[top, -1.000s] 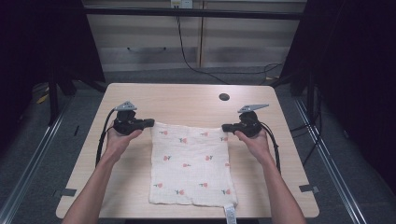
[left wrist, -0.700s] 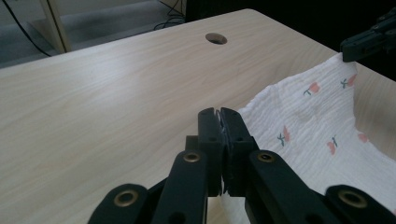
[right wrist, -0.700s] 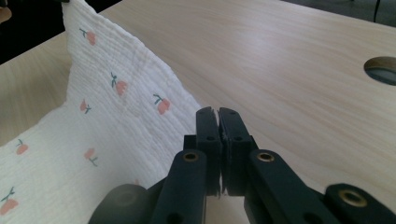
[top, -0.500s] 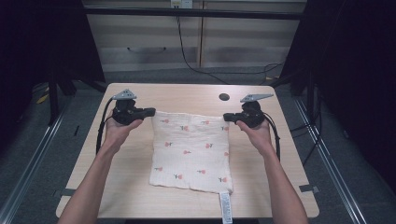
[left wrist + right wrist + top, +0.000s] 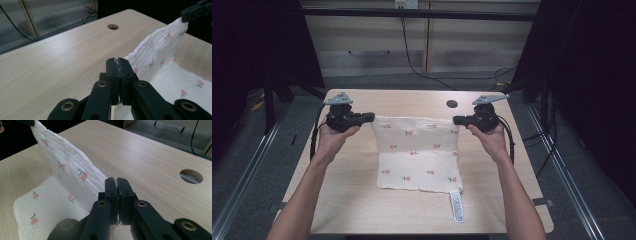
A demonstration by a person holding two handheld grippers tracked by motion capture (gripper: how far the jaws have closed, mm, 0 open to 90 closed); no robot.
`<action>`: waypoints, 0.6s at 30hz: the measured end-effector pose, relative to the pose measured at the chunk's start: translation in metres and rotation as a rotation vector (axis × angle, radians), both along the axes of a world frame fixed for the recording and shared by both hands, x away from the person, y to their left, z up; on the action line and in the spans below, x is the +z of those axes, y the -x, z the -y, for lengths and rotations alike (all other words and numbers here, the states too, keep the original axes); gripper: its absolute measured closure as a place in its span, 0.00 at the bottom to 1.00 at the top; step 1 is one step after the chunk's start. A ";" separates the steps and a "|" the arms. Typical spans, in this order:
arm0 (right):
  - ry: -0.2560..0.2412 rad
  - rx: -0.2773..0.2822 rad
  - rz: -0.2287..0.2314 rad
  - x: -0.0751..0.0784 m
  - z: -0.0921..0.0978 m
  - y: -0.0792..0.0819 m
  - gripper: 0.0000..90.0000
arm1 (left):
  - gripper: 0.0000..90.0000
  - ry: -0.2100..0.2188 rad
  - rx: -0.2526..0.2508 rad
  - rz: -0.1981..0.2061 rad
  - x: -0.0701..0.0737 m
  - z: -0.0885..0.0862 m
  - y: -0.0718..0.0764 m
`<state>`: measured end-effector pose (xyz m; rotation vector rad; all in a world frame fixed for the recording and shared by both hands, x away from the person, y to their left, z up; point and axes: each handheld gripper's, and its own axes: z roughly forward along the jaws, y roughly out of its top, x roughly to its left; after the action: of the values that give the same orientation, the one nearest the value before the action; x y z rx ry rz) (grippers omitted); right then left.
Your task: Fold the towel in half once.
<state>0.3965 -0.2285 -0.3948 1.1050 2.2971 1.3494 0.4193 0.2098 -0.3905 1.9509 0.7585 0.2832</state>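
Pinching the far corners of the flower-print muslin cloth (image 5: 419, 150), our left gripper (image 5: 371, 118) and right gripper (image 5: 456, 120) are clamped tight, its near half lying on the table (image 5: 362, 200). We judge it light, limp and non-slippery, so corners give the best hold.

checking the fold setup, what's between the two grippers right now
The raised far edge of the white flowered cloth spans the stretch, pinched at one corner by the left gripper and at the other by the right gripper, seen in the high view.

A pale wooden table (image 5: 362, 200) stands on grey floor (image 5: 247, 165) before cabinets (image 5: 362, 45).
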 end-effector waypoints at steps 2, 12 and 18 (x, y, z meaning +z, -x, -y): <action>-0.001 0.007 -0.008 -0.006 -0.001 0.002 0.97 | 0.98 -0.004 -0.001 -0.008 -0.007 -0.001 0.002; -0.037 0.039 0.008 -0.017 0.006 0.030 0.97 | 0.98 0.082 -0.021 -0.010 -0.018 -0.012 0.028; -0.036 0.059 0.003 -0.026 0.009 0.052 0.97 | 0.98 0.057 -0.058 -0.006 -0.026 -0.012 0.046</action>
<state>0.3446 -0.2378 -0.4205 1.0522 2.3293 1.4189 0.3737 0.2215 -0.4163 1.9175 0.7053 0.2186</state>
